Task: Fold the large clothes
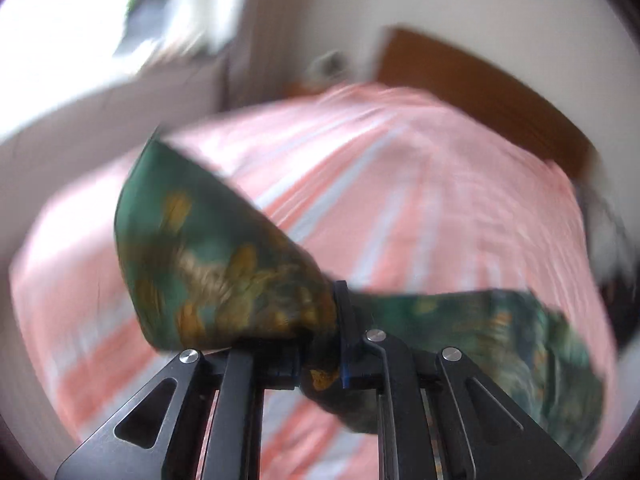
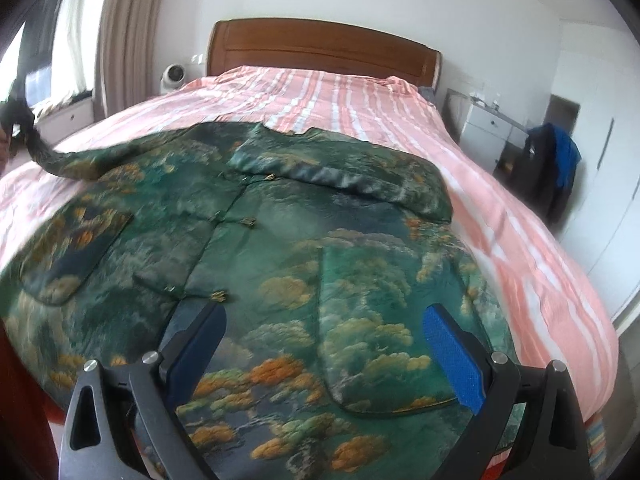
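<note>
A large green jacket (image 2: 280, 264) with a gold and orange landscape print lies face up on the bed, collar toward the headboard. My right gripper (image 2: 324, 344) is open and empty, hovering over the jacket's lower front by a patch pocket. My left gripper (image 1: 320, 356) is shut on the jacket's sleeve (image 1: 224, 264) and holds it lifted above the bed; the view is motion-blurred. In the right wrist view that sleeve (image 2: 60, 160) rises off the bed at the far left, up to the left gripper (image 2: 16, 116).
The bed (image 2: 500, 224) has a pink and white striped cover and a wooden headboard (image 2: 320, 48). A white nightstand (image 2: 488, 124) and a chair draped with dark and blue clothes (image 2: 556, 168) stand to the right. A window with curtains (image 2: 120, 32) is at left.
</note>
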The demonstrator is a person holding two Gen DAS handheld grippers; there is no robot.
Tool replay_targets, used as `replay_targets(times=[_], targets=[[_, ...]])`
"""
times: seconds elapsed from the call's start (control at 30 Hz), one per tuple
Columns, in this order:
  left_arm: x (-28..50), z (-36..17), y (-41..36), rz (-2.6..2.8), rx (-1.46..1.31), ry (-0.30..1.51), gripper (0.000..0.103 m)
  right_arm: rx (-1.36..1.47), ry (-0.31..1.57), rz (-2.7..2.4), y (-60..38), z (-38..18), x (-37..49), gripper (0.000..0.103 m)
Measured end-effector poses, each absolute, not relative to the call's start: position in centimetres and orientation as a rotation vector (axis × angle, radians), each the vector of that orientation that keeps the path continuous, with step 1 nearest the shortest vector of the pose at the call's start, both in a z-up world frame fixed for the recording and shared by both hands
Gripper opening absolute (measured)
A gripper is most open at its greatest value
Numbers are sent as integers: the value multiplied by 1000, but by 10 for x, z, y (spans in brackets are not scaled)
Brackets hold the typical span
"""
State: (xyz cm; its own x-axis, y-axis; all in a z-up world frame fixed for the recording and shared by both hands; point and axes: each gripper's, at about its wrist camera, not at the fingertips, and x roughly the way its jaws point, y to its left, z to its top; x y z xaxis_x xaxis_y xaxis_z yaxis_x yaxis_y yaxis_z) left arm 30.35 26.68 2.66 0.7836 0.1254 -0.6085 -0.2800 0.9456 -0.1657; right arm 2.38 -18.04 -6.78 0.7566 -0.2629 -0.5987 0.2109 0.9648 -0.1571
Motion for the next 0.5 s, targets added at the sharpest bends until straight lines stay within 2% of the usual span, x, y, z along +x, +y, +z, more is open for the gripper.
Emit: replay_targets(times=[0.13,0.27,0.33,0.37,0.4,0.43,0.5], targets=[[300,88,113,4,71,508,13,-32,652,-290,-202,-68,23,98],[293,73,-34,-162,346,452,14,21,654,-327,-224,-68,19,98],[291,41,-90,-214,435,477,25,43,645,-353,-236,-67,13,98],[291,21,-112,-242,472,513,49,47,643,-360,-239,-66,12,98],[292,-4,-134,-265,520,566,79,54,638,-370,-245,-66,9,98],[289,-33,-153,-268,581,612,87,59,635,-378,-249,-65,7,98],[274,-78,-173,-283,695,653,87,75,631,-402,-261,-65,2,98]])
